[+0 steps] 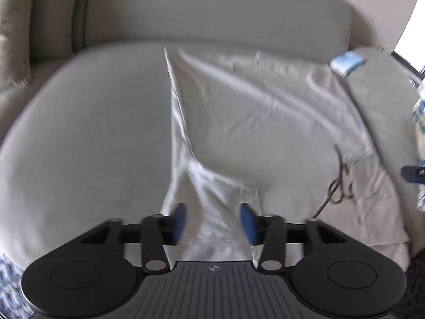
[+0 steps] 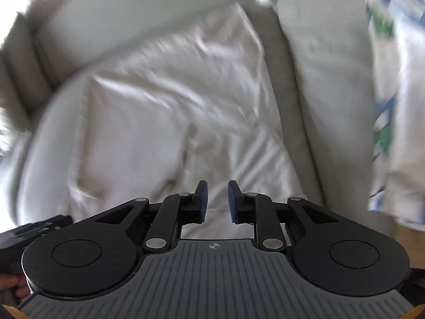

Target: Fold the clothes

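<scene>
The pale grey, creased cotton garment (image 1: 255, 122) lies spread on the beige fabric sofa seat (image 1: 87, 138), its hemmed near edge just under my left tool (image 1: 213, 222), pads apart, gripping nothing. Left of the garment the seat is bare. My right tool (image 2: 217, 202) hangs over the garment, pads parted, empty.

the patterned cloth (image 2: 382, 101) at the right edge is smeared by blur — cut off, its kind unreadable.
</scene>
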Motion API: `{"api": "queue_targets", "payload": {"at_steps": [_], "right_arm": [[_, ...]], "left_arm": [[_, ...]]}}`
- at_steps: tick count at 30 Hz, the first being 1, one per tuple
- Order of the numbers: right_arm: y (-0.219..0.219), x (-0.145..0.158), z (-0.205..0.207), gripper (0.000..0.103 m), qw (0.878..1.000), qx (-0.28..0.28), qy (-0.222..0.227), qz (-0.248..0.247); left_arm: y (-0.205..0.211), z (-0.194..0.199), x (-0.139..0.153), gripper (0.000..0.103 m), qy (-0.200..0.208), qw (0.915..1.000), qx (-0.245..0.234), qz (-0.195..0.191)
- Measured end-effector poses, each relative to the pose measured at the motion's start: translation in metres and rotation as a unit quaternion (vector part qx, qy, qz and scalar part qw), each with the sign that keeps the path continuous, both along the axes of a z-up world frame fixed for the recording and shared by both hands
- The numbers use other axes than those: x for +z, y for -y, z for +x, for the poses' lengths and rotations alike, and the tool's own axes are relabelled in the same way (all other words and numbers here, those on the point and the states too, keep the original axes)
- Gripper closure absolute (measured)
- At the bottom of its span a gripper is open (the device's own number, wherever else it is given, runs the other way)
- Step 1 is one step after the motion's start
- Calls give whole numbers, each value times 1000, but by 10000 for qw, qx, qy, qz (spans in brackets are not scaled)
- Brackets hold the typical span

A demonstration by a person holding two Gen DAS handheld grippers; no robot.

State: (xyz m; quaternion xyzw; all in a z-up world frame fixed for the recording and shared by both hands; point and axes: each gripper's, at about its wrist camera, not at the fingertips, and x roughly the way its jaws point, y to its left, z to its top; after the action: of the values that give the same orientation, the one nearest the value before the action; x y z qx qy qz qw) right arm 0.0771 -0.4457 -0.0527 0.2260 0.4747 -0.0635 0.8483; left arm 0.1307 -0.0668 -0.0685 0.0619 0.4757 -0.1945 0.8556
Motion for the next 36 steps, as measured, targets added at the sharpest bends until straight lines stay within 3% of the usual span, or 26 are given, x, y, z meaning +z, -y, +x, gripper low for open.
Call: {"api": "queue_targets", "payload": {"at_steps": [4, 6, 9, 16, 23, 28, 36], "right_arm": [[0, 75, -20, 57, 9975, 273, 649, 56], [3, 93, -16, 55, 9957, 296, 877, 30], [9, 105, -1, 55, 9938, 192, 1081, -167], [48, 52, 76, 55, 9940, -305, 1019, 263], [102, -19, 181, 55, 9927, -808, 888, -119], [141, -66, 243, 56, 9904, -1128, 788, 112], [166, -105, 309, 63, 9935, -915, 670, 29]], "left_arm": [[-15, 4, 46, 32, 333, 9986, -38, -404], [-17, 16, 56, 31, 425, 9974, 3, -582], [-8, 44, 51, 31, 540, 9974, 180, -448], [8, 123, 10, 33, 687, 9952, 583, -378], [22, 214, -34, 34, 836, 9901, 1122, -141], [37, 266, -65, 36, 807, 9919, 970, -133], [59, 312, -94, 41, 679, 9955, 599, -290]]}}
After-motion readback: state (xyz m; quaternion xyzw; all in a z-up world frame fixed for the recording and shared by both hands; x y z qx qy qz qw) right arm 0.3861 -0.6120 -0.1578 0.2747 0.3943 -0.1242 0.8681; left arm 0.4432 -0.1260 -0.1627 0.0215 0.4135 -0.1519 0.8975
